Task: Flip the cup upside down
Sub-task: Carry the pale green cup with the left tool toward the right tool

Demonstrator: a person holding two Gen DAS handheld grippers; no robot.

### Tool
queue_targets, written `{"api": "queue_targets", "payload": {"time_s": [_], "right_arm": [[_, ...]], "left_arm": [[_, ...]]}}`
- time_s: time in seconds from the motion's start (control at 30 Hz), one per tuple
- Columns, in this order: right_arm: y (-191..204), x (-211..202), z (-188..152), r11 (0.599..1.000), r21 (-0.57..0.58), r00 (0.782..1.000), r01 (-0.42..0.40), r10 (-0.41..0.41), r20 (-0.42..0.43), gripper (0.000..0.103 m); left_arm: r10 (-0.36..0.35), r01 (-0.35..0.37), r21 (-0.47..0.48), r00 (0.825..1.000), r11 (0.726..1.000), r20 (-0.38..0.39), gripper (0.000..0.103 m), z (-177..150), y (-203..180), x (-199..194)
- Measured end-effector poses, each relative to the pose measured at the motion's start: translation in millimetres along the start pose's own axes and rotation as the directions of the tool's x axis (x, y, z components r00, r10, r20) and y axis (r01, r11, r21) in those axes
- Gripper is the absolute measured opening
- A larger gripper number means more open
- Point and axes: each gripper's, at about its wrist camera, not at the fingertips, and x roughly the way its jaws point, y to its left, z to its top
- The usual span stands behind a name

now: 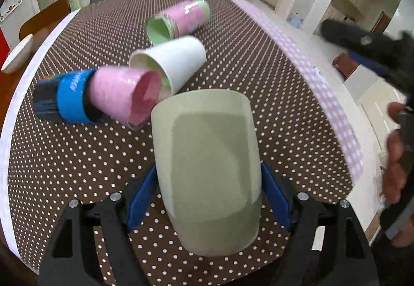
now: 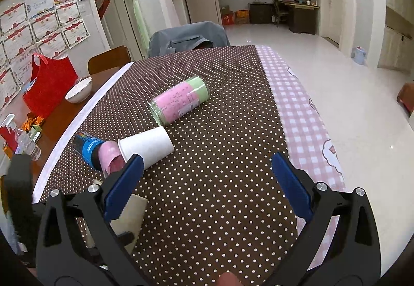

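My left gripper (image 1: 209, 198) is shut on a pale green cup (image 1: 207, 169), held by its sides just above the dotted tablecloth, its flat end pointing away from the camera. In the right wrist view the same cup (image 2: 132, 213) shows partly behind my left finger. My right gripper (image 2: 207, 177) is open and empty above the table; it also appears blurred at the right of the left wrist view (image 1: 367, 48). A white paper cup (image 1: 170, 63) (image 2: 146, 147), a pink cup (image 1: 124, 97) (image 2: 111, 156) and a pink-and-green cup (image 1: 181, 20) (image 2: 179, 102) lie on their sides.
A blue-and-black can (image 1: 62, 95) (image 2: 86, 147) lies against the pink cup. A white bowl (image 2: 79, 90) and a red bag (image 2: 49, 86) sit on the wooden table at the left. A chair with a grey cover (image 2: 189, 37) stands at the far end. The pink checked cloth edge (image 2: 302, 117) runs along the right.
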Motion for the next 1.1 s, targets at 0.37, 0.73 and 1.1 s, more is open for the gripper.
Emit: {"api": "queue_targets", "payload": {"time_s": [0.37, 0.73, 1.1], "right_arm": [[-1.9, 1.0, -4.5, 1.000, 0.002, 1.000, -0.024, 0.024, -0.013, 0.097], [5.5, 0.5, -1.8, 0.997, -0.018, 0.997, -0.077, 0.076, -0.019, 0.097], [20.4, -15.6, 6.8, 0.972, -0.057, 0.972, -0.230, 0.232, 0.037, 0.097]], "left_arm": [[0.110, -0.114, 0.042, 0.990, 0.993, 0.088, 0.098, -2.1, -10.0, -18.3], [0.234, -0.222, -0.077, 0.944, 0.972, 0.233, 0.098, -22.4, 5.5, -79.2], [0.320, -0.289, -0.142, 0.896, 0.947, 0.308, 0.098, -26.7, 5.1, -123.0]]}}
